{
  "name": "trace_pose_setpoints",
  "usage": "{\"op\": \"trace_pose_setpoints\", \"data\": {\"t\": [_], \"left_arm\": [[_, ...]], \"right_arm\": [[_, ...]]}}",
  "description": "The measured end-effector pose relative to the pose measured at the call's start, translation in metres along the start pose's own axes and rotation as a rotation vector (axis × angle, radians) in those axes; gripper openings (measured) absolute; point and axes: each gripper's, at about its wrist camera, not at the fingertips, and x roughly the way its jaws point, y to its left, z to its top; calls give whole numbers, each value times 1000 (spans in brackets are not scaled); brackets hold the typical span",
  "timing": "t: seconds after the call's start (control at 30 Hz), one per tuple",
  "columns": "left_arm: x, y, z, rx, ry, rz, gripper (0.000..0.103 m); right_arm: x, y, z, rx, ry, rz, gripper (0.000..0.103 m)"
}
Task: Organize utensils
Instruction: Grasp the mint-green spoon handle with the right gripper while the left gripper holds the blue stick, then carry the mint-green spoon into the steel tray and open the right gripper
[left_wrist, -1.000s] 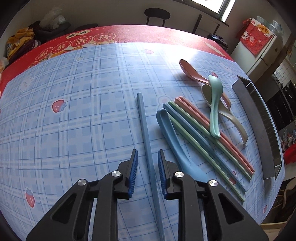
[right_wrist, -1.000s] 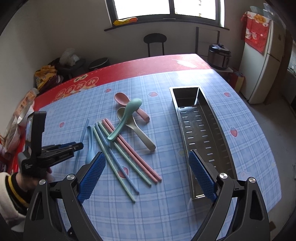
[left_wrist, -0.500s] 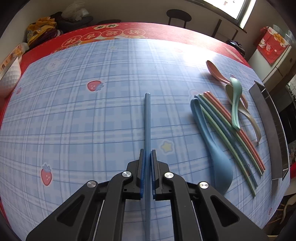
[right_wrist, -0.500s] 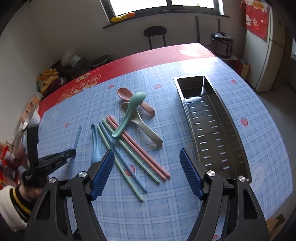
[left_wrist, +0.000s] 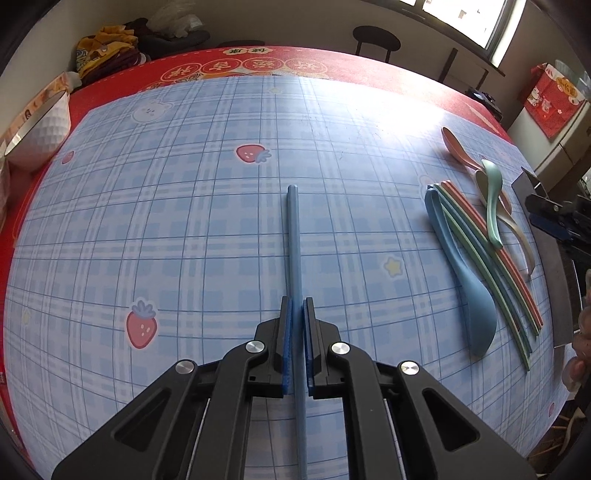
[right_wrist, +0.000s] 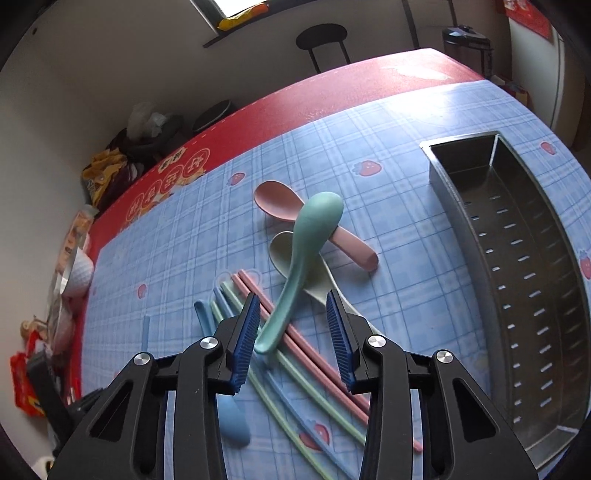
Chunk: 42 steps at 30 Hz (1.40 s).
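My left gripper (left_wrist: 297, 306) is shut on a single blue chopstick (left_wrist: 293, 236) that points straight ahead over the blue checked tablecloth. My right gripper (right_wrist: 291, 314) is open, its jaws either side of the handle of a teal spoon (right_wrist: 308, 240). The teal spoon lies across a beige spoon (right_wrist: 321, 280) and a pink spoon (right_wrist: 291, 205). Pink chopsticks (right_wrist: 306, 347), green chopsticks (right_wrist: 310, 391), a blue chopstick and a blue spoon (right_wrist: 231, 417) lie below. The same pile shows at the right of the left wrist view (left_wrist: 480, 258).
A perforated steel tray (right_wrist: 524, 266) lies at the table's right side. A white dimpled bowl (left_wrist: 40, 129) stands at the far left edge. The red table border (left_wrist: 258, 66) runs along the back. A stool (right_wrist: 325, 37) stands beyond the table.
My left gripper closed on the blue chopstick and drew away left from the pile. My right gripper dropped toward the teal spoon and narrowed its jaws around the handle.
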Motion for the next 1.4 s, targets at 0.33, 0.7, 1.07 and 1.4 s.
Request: {"op": "trace_pose_setpoints", "data": {"t": [0.33, 0.7, 1.07, 1.4], "left_arm": [[0, -1, 0, 8, -16, -10, 8], [-1, 0, -5, 10, -31, -21, 8], [0, -4, -6, 7, -39, 15, 8], [1, -3, -3, -22, -31, 34, 8]], "right_arm": [[41, 2, 14, 89, 11, -51, 37], [54, 10, 14, 100, 19, -48, 16], [20, 19, -3, 37, -10, 23, 6], [-57, -40, 19, -89, -83, -87, 6]]}}
